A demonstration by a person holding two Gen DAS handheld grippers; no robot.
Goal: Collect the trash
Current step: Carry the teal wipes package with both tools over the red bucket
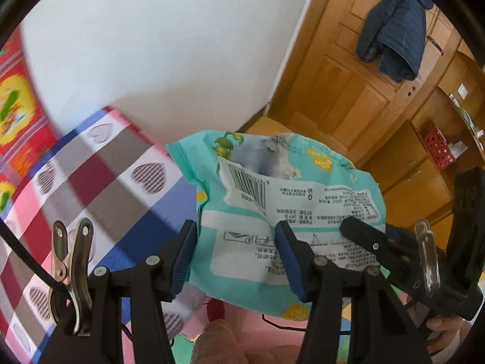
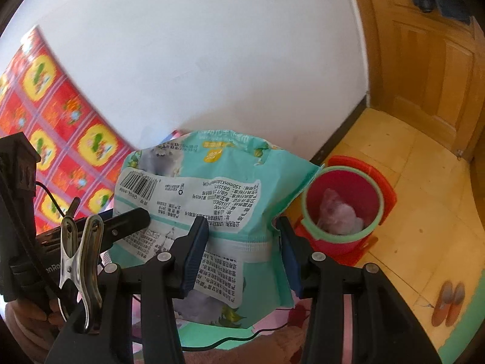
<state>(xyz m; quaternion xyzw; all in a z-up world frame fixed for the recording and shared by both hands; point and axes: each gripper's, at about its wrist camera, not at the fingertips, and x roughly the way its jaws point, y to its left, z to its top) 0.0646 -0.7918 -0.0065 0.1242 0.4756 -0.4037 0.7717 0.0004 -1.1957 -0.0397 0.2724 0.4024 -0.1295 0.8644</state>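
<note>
Both the left gripper (image 1: 236, 257) and the right gripper (image 2: 239, 254) are clamped on the teal wet-wipe packet (image 2: 212, 200), held at frame centre. At right, a red bin (image 2: 342, 209) stands on yellow floor tiles (image 2: 424, 212) beside the white wall (image 2: 212, 60); a checked bedspread (image 1: 91, 166) fills the left view's lower left.

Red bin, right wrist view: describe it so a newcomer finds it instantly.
Start at the white wall where it meets the wooden door. On the yellow floor below stands the red bin. Its mint-green rim and crumpled pale trash inside set it apart.
</note>
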